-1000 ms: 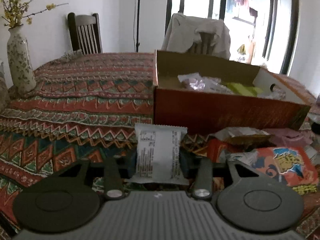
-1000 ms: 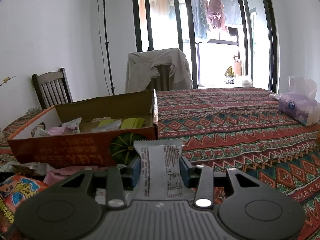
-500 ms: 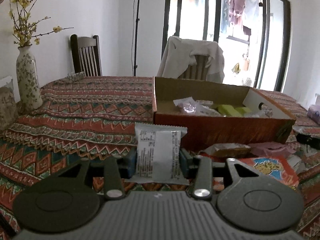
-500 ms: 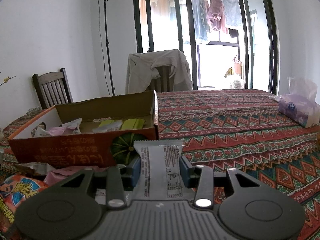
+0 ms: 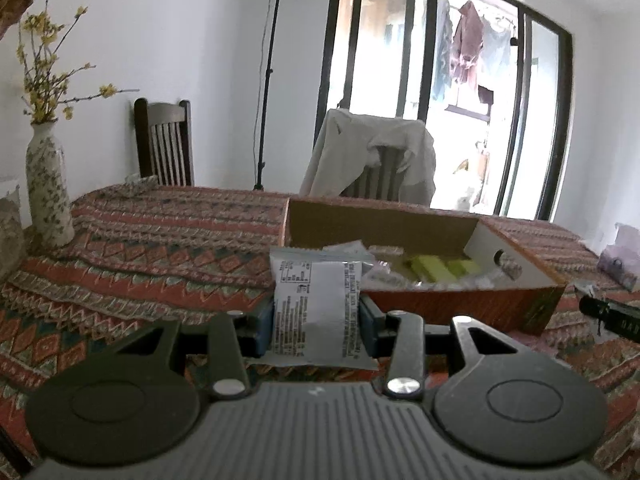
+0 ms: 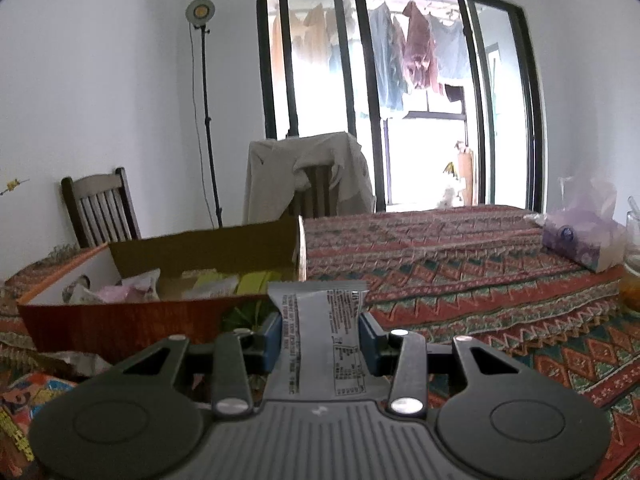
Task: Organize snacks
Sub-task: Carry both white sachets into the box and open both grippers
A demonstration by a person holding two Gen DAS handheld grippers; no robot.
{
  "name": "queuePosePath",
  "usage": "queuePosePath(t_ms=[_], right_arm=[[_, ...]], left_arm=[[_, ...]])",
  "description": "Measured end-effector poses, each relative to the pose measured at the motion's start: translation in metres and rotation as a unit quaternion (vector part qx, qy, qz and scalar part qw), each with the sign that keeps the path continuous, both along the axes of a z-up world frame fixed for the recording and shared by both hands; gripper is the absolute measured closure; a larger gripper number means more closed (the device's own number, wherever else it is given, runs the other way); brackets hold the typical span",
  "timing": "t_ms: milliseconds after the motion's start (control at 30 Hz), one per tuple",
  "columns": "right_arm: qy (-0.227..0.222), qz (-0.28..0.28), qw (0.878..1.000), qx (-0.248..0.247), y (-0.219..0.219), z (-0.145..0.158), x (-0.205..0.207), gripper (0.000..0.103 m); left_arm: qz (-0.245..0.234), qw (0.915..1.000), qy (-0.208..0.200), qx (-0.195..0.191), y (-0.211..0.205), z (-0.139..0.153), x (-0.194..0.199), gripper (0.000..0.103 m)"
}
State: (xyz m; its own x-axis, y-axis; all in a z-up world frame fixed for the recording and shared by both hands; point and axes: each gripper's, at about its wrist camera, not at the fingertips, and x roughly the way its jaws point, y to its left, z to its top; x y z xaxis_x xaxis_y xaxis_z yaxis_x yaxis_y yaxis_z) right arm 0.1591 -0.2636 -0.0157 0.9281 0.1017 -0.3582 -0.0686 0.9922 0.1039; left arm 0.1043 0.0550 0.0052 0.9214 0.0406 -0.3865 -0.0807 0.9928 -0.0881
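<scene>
Each claw is clenched on a white printed snack packet: the left claw (image 5: pixel 317 317) grips one packet (image 5: pixel 316 308), the right claw (image 6: pixel 319 334) another (image 6: pixel 320 328). The open cardboard box (image 5: pixel 460 308), already holding snacks, sits on the worktop (image 5: pixel 160 248) at one o'clock from the left claw. The carrying step seems underway; next, move each packet over the box and release.

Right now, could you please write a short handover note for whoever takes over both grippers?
Left gripper: shut on a white snack packet, held upright before the cardboard box.
Right gripper: shut on a grey snack packet, near the box's other end.
Done: several snacks already lie in the box.
Left: drop both packets in, then collect the loose snacks on the tablecloth in front of the box.
</scene>
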Motion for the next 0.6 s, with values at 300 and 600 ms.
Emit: queuePosePath(t_ms=[300, 600], right_arm=[[-0.035, 0.015, 0.999, -0.018, 0.01, 0.017, -0.001, 0.063], [-0.057, 0.052, 0.996, -0.046, 0.042, 0.047, 0.025, 0.063]], left_arm=[[-0.014, 0.9998, -0.016, -0.004, -0.011, 0.017, 0.025, 0.06], [-0.022, 0.9996, -0.018, 0.002, -0.02, 0.029, 0.058, 0.06]])
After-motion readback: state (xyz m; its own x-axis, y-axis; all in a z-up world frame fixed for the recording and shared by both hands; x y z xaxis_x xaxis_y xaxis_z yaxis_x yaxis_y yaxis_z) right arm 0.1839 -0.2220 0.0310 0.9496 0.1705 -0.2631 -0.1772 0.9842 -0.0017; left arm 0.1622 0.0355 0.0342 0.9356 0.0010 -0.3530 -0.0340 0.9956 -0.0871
